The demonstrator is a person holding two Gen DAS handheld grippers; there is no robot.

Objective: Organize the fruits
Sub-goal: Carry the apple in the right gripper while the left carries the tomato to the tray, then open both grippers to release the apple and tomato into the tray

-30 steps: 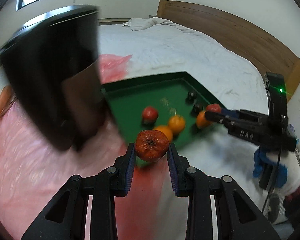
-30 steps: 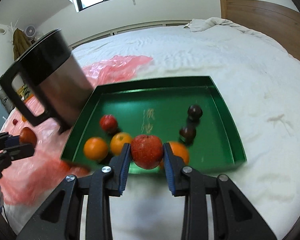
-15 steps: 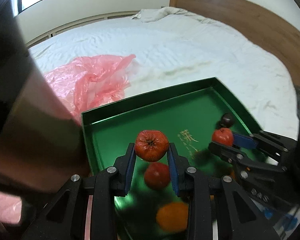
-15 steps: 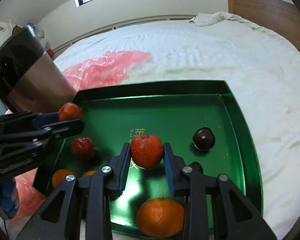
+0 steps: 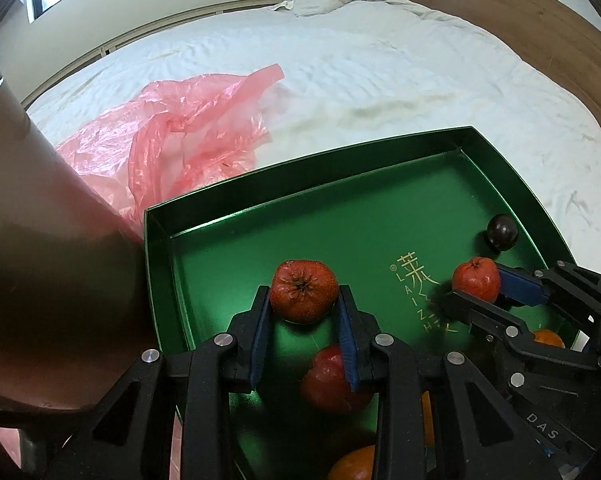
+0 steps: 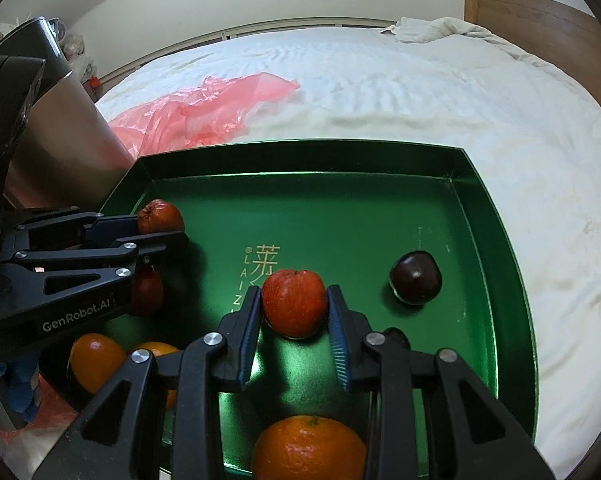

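Both grippers pinching red fruit right over the tray (image 6: 496, 216): left gripper (image 5: 303, 312) near its left wall, right gripper (image 6: 294, 316) mid-tray, floor directly underneath.

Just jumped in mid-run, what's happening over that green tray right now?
Fruit is being sorted into the shiny green metal tray on the white bed. The left gripper holds a wrinkled red fruit and the right gripper holds a smooth red fruit, both over the tray floor. Several oranges, another red fruit and a dark round plum already lie inside. A crumpled pink plastic bag lies beyond the tray.
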